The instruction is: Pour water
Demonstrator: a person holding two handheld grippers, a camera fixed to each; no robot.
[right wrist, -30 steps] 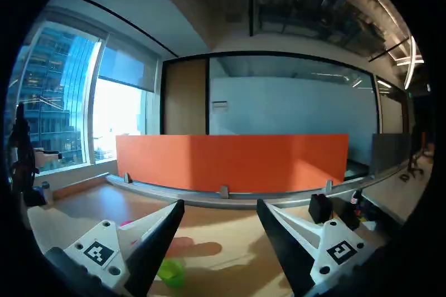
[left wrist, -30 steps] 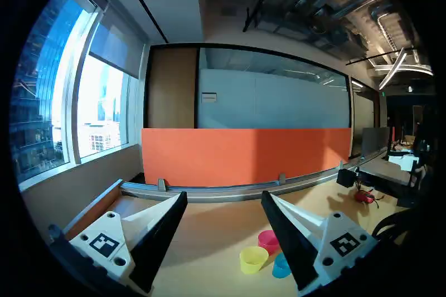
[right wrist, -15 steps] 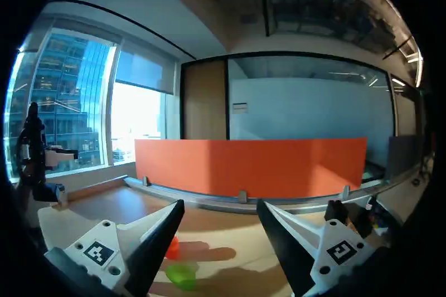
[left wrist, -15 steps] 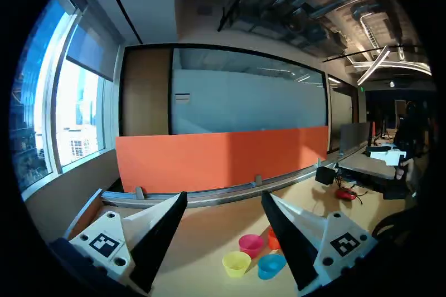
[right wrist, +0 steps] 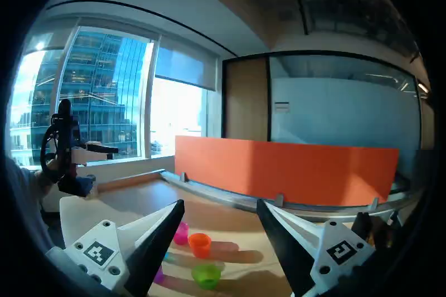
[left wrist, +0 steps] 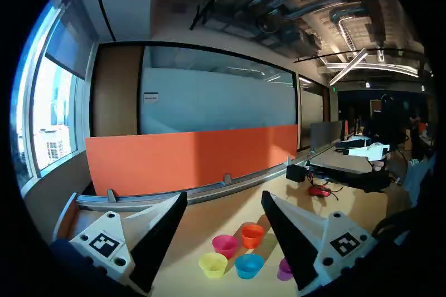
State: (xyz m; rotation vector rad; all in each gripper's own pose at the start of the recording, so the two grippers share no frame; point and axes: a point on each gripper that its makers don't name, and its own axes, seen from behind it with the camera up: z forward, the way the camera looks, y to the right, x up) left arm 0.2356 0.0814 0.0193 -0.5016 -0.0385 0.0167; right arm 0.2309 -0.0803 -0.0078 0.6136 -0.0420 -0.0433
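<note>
Both views have swung sideways, bringing more cups in: the pink cup (left wrist: 225, 244), orange cup (left wrist: 252, 234), yellow cup (left wrist: 213, 263) and blue cup (left wrist: 248, 264) cluster on the desk (left wrist: 195, 230). They sit low between the fingers of the left gripper (left wrist: 223, 195), which is spread wide and empty. One finger half hides a purple cup (left wrist: 285, 269). The right gripper (right wrist: 219, 203) is equally agape and empty, with a green cup (right wrist: 206, 274) nearest. An orange divider (left wrist: 189, 157) stands behind.

No legible text anywhere. Small white sign (left wrist: 150, 97) on glass partition (left wrist: 223, 102): too small to read. Square b/w markers (left wrist: 105, 244) on left gripper (left wrist: 223, 193), right gripper (right wrist: 219, 201): patterns only, no letters or nos.
</note>
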